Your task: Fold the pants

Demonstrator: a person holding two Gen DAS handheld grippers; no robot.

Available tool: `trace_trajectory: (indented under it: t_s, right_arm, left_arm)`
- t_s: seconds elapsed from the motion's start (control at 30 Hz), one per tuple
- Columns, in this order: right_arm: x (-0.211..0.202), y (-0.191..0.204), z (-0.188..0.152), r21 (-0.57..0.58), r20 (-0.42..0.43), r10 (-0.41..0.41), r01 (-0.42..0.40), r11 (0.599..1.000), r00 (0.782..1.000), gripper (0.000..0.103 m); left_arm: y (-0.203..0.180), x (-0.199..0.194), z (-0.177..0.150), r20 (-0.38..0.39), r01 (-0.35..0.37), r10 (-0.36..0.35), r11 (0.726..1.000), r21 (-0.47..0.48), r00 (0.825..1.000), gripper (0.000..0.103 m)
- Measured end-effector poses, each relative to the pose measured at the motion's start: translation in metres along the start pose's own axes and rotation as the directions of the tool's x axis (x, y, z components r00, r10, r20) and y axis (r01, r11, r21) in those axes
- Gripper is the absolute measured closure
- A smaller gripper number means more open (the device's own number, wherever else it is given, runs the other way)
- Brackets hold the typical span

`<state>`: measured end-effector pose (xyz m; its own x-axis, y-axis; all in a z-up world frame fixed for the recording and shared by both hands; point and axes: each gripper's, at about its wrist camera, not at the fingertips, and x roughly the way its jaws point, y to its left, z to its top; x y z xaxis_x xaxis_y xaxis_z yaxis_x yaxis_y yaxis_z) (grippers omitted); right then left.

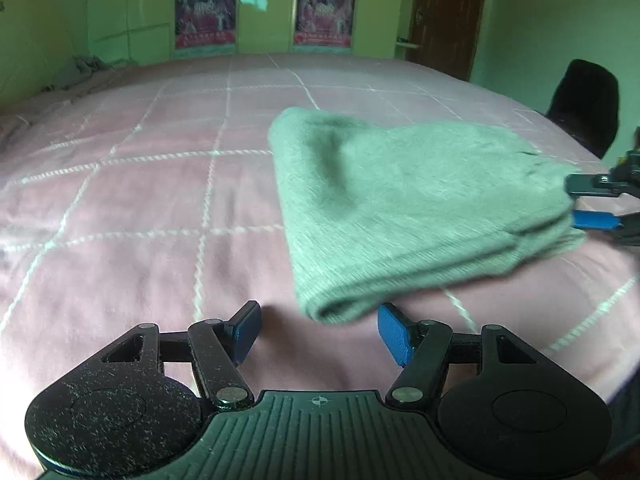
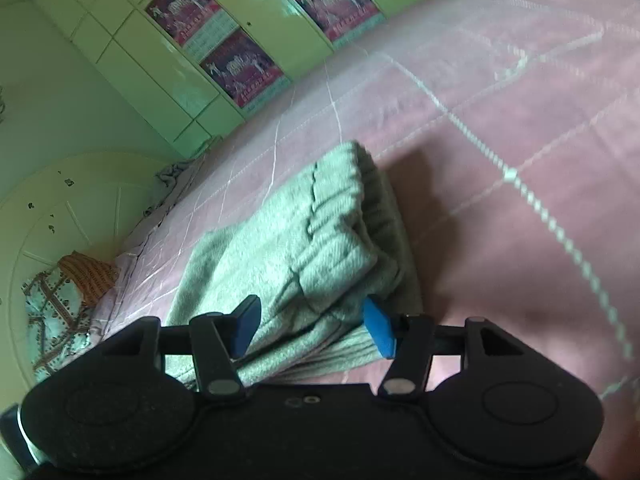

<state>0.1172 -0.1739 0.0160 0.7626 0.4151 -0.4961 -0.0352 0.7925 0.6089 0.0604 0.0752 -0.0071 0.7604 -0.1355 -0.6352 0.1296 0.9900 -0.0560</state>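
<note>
Nearest, the left gripper (image 1: 318,330) hangs released just short of the folded corner of the pants (image 1: 404,204), touching nothing. Farther on, the right gripper (image 2: 312,326) straddles the bundle's layered edge, jaws spread, not clamped. The pants lie folded on the pink bedspread (image 1: 140,200): soft, light, limp knit, probably best pinched through all layers at an edge.

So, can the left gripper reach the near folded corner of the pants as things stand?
Probably yes: the left gripper is open, the pants corner lies just ahead, and nothing is between them.
</note>
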Motion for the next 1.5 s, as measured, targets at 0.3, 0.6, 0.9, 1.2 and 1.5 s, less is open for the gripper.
trace_trajectory:
  t_s: [0.3,0.6,0.9,1.2,1.5]
  right_arm:
    - [0.004,-0.011,-0.002,0.11,-0.026,0.025,-0.022,0.994,0.999,0.045]
    - [0.027,-0.007,0.001,0.118,-0.042,0.023,-0.018,0.993,0.999,0.037]
    - [0.018,-0.001,0.005,0.078,0.019,0.06,-0.062,0.995,0.998,0.067]
    - [0.032,-0.008,-0.002,0.063,-0.056,0.017,-0.013,0.998,0.998,0.068]
    - [0.007,0.003,-0.006,-0.033,-0.009,-0.069,0.068,0.997,0.998,0.064]
  left_arm:
    - [0.017,0.002,0.001,0.052,0.049,-0.043,0.99,-0.133,0.998,0.038]
    - [0.031,0.009,-0.002,0.063,0.095,-0.082,0.966,-0.242,0.995,0.036]
    - [0.03,0.006,-0.006,0.071,0.065,-0.049,0.963,-0.261,0.996,0.036]
    - [0.024,0.004,-0.006,0.06,0.031,-0.018,0.974,-0.222,0.998,0.036]
    - [0.035,-0.014,-0.009,0.052,0.035,-0.021,0.959,-0.281,0.998,0.036]
